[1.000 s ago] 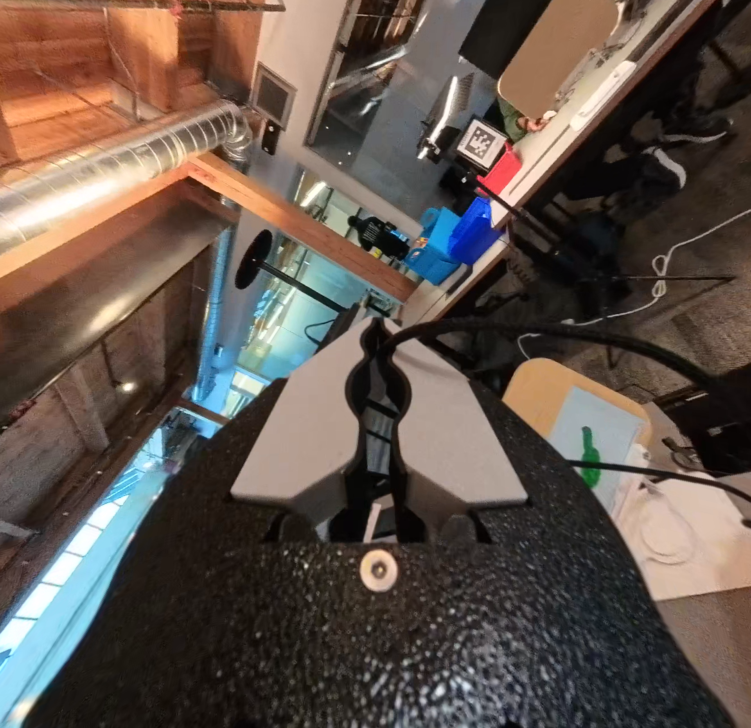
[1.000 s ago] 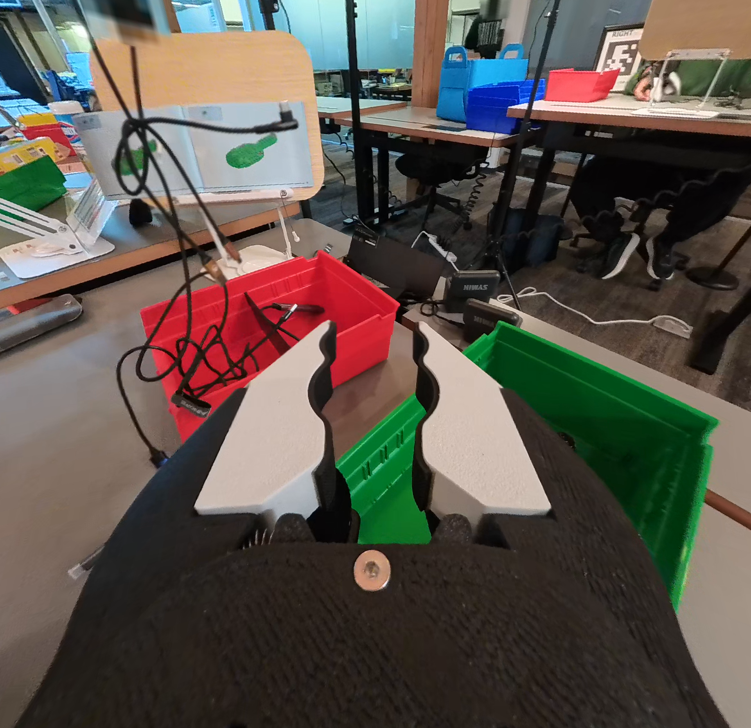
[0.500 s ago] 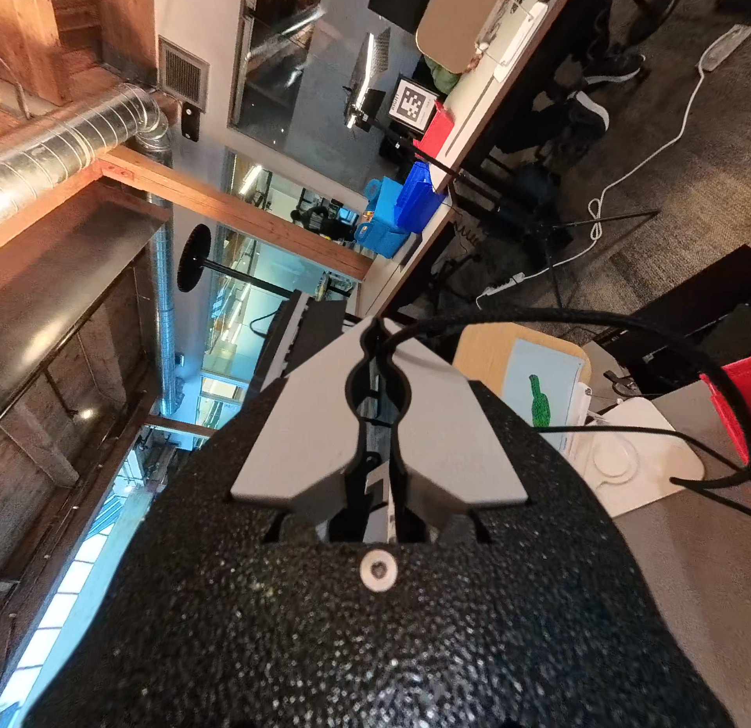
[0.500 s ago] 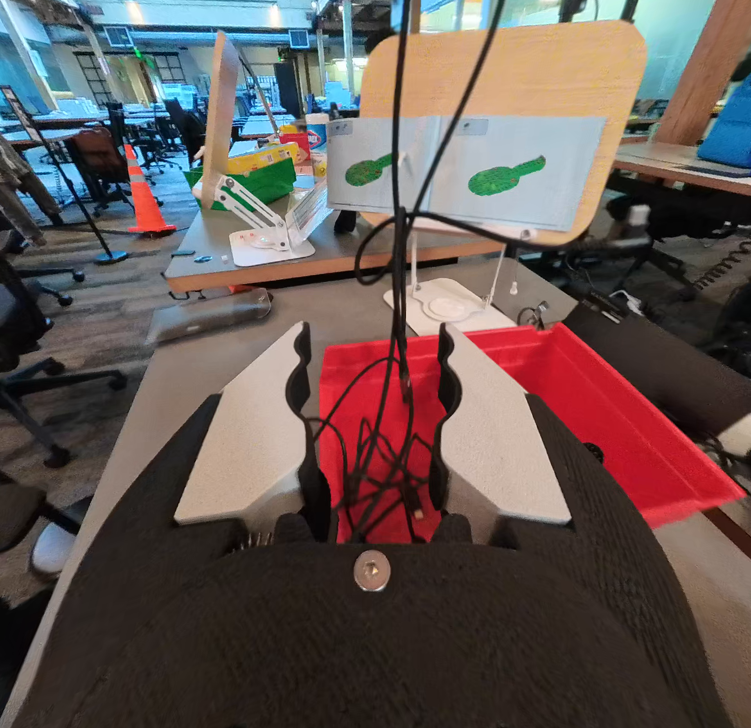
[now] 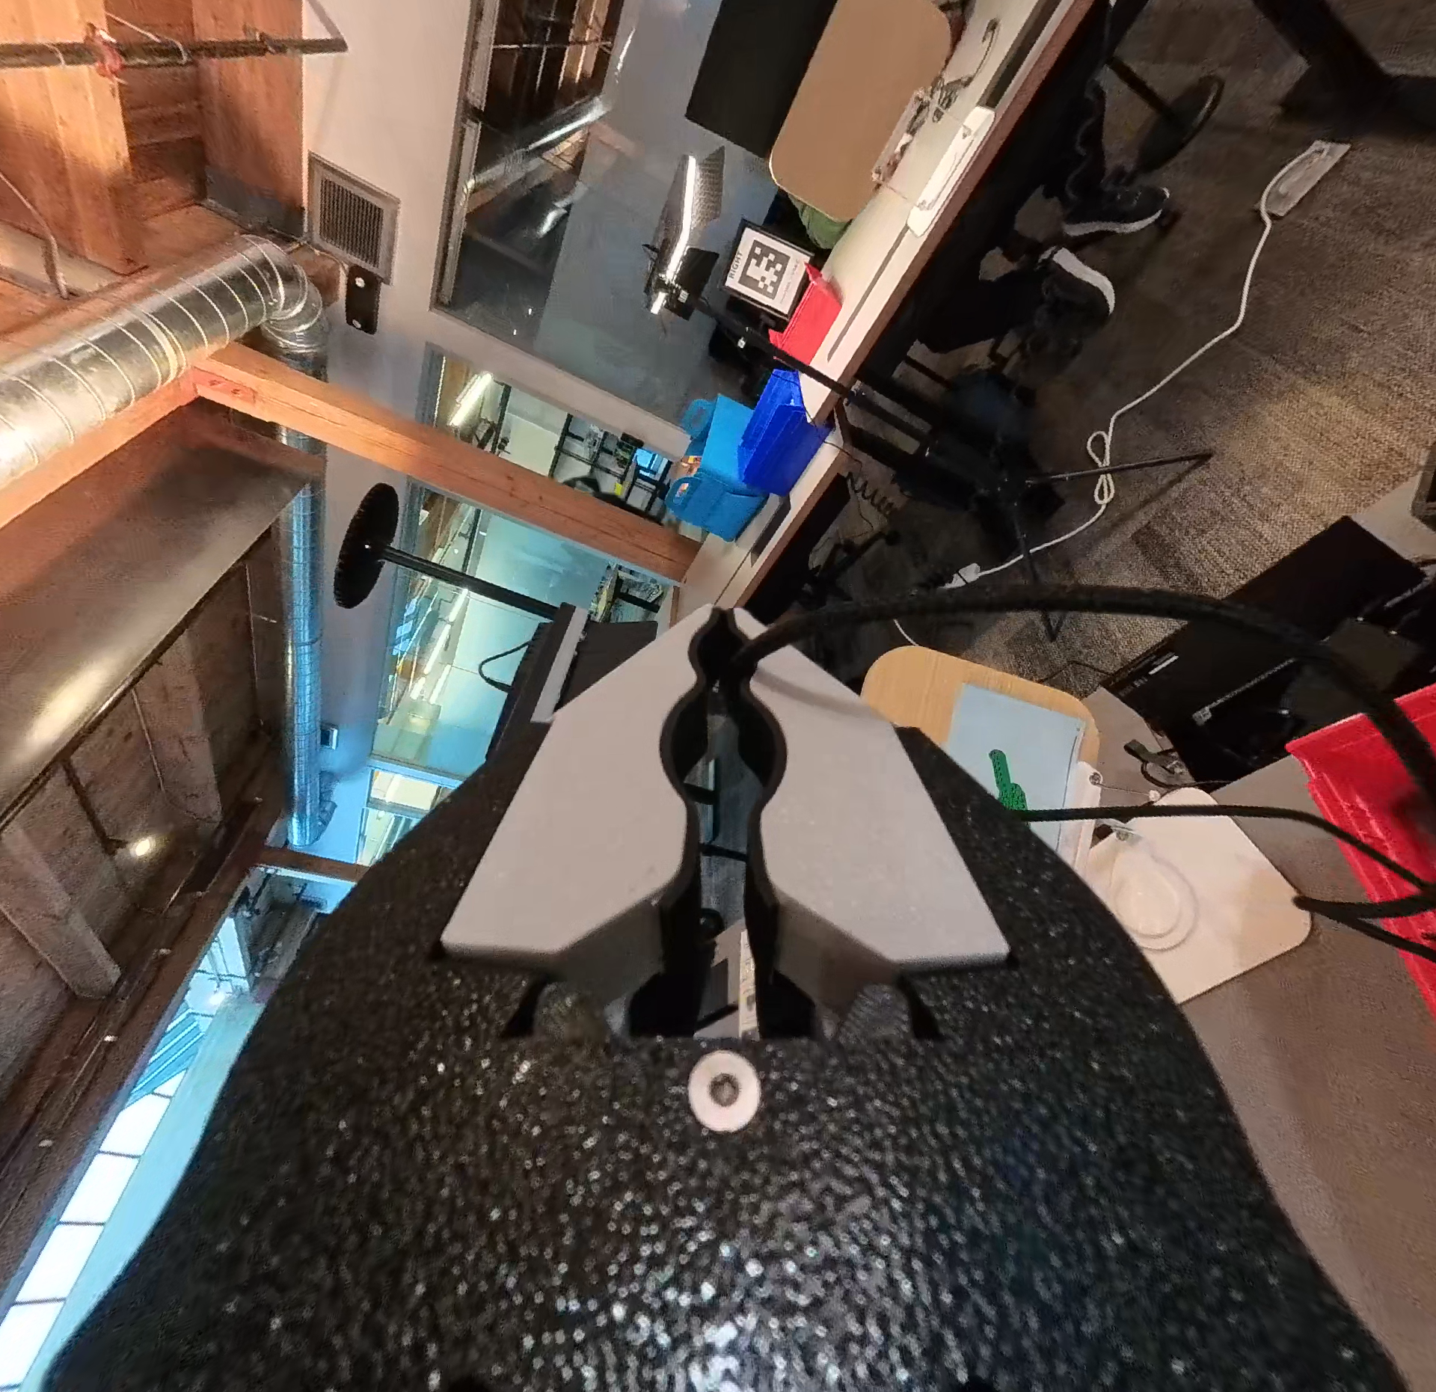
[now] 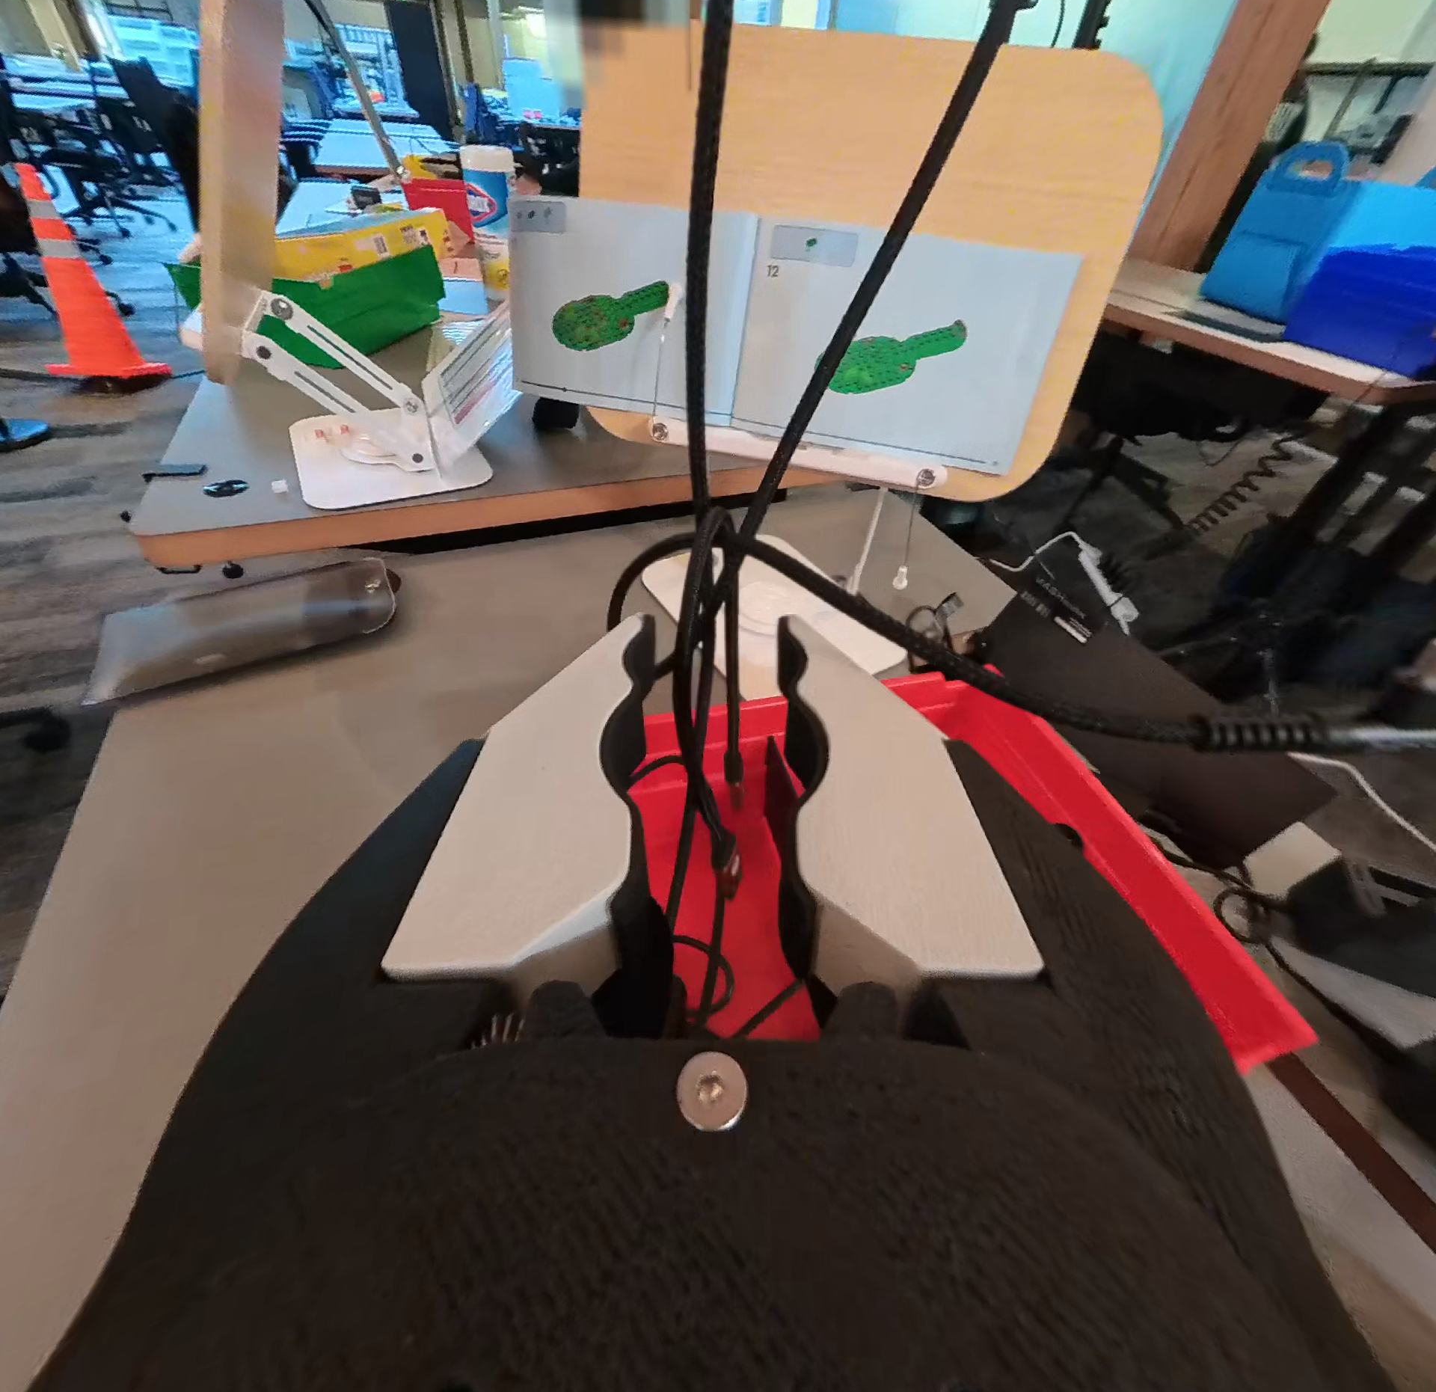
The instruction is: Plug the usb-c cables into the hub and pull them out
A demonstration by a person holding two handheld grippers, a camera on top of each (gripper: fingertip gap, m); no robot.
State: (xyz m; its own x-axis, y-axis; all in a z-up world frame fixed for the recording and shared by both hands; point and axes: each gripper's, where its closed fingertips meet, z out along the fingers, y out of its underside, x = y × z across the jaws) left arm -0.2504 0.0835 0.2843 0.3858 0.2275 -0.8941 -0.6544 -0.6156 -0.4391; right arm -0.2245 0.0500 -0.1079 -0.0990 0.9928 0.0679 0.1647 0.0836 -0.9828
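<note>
Hub (image 5: 742,989) mostly hidden btwn fingers

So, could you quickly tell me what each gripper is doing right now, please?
Left gripper: shut on the black braided cable.
Right gripper: open, holding nothing; cables hang between its fingers over the red bin.

Two tongs (image 5: 719,640) (image 6: 711,640), one red bin (image 6: 1088,811), several black cables (image 6: 703,344) too tangled to count exactly, two green pictures (image 6: 610,317) on one wooden board (image 6: 894,134), one orange cone (image 6: 74,282)
</note>
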